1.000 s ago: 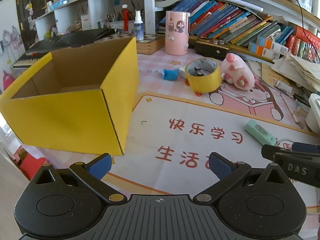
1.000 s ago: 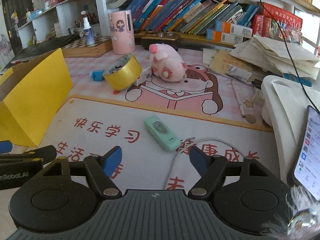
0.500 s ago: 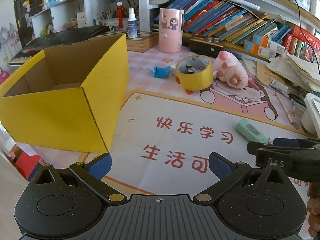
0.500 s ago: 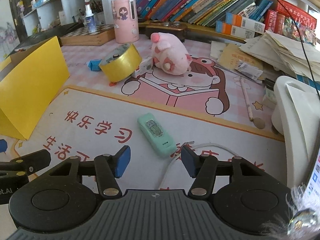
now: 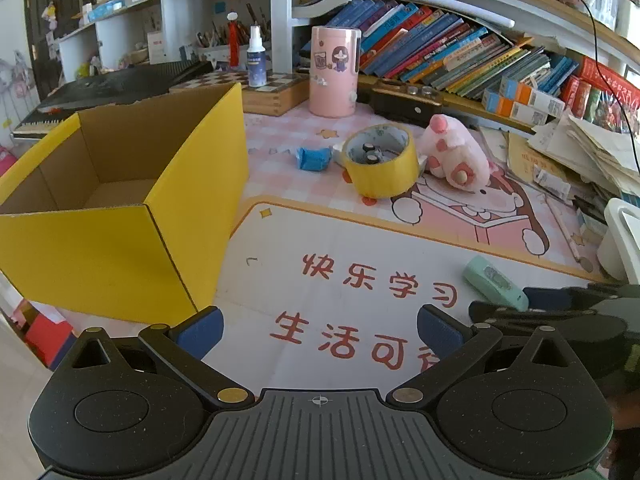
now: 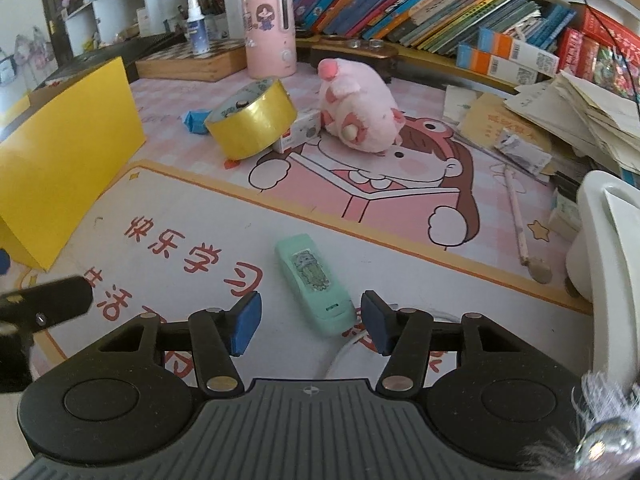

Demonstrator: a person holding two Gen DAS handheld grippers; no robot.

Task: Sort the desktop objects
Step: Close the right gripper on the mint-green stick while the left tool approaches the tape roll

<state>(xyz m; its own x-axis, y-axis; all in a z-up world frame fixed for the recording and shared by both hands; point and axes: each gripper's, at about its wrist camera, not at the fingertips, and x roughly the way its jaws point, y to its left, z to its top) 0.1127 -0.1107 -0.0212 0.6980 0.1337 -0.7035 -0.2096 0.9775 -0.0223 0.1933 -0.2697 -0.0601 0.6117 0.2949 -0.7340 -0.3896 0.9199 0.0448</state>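
Far left on my screens: yellow cardboard box (image 5: 120, 216), open-topped, nothing visible inside. My left gripper (image 5: 318, 330) hovers over the printed desk mat (image 5: 360, 240), jaws wide apart, nothing between them. Mid-desk: blue wrapper (image 5: 313, 157), yellow tape roll (image 5: 382, 168) tilted against a small white box (image 6: 301, 130), pink plush pig (image 6: 358, 114) beside it. Right: mint-green stapler (image 6: 314, 282) flat on the mat; my right gripper (image 6: 310, 320) has its jaws partly apart, the stapler's near end just ahead of the gap, pads not touching it.
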